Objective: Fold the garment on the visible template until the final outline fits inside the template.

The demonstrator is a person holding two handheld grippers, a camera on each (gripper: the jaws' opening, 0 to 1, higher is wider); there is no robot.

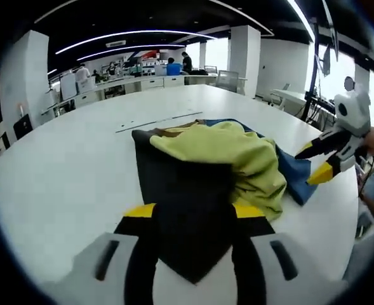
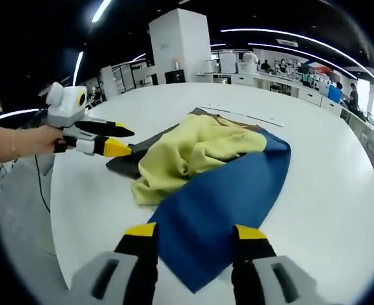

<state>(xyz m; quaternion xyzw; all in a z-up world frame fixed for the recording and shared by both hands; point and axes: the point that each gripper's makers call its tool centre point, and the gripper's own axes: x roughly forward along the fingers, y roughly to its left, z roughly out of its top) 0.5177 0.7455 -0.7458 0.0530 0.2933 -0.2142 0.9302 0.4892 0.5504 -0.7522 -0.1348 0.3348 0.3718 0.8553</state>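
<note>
The jaws of the left gripper (image 1: 193, 211) stand apart with the dark corner of the cloth lying between them, and I cannot tell if they press it; the jaws of the right gripper (image 2: 195, 232) are also apart, over the edge of the blue panel (image 2: 228, 197), and no grip on it is seen. The garment (image 2: 199, 149), a yellow-green piece, lies crumpled in the middle of the white counter (image 2: 326, 171), on top of the blue panel and a dark panel (image 1: 174, 181). The risk, in my judgement, is that one side pulls first and drags the whole heap across the counter, or that the bunched garment folds with wrinkles and its outline goes outside the template; I cannot tell surely which panel is the template. I count two grippers, one garment, two panels under it, one counter.
</note>
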